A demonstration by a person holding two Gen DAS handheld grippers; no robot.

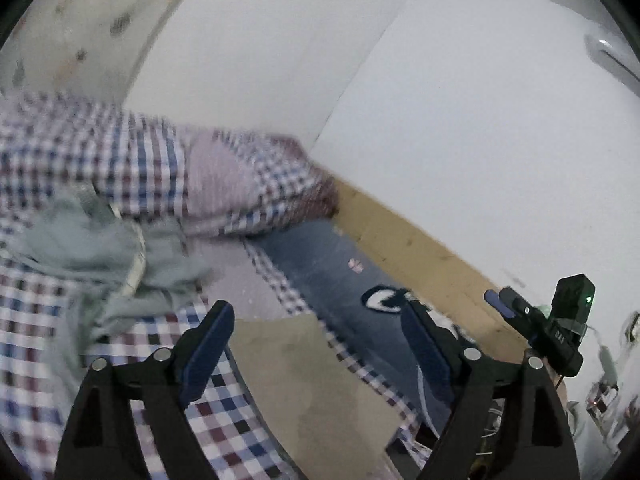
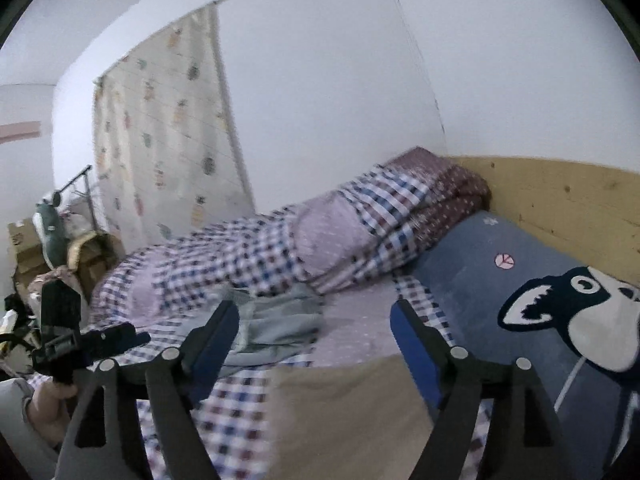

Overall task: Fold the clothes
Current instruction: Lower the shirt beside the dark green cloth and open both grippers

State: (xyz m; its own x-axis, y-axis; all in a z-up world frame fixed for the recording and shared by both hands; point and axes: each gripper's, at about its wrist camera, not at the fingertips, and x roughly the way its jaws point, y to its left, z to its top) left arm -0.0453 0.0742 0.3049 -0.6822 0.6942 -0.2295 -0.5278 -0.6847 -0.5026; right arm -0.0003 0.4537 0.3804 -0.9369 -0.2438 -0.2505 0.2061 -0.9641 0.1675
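Both grippers, left (image 1: 316, 344) and right (image 2: 314, 340), hover low over the bed (image 2: 240, 408) with jaws wide and empty, probably lining up a grab. That crumpled grey-green garment (image 1: 100, 248) sits unfolded ahead, beside the rolled checked duvet (image 2: 320, 236).

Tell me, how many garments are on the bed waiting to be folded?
1 for sure: a crumpled grey-green garment on the checked sheet, below the rolled quilt. A tan cloth nearer the camera may be another; more could be hidden.
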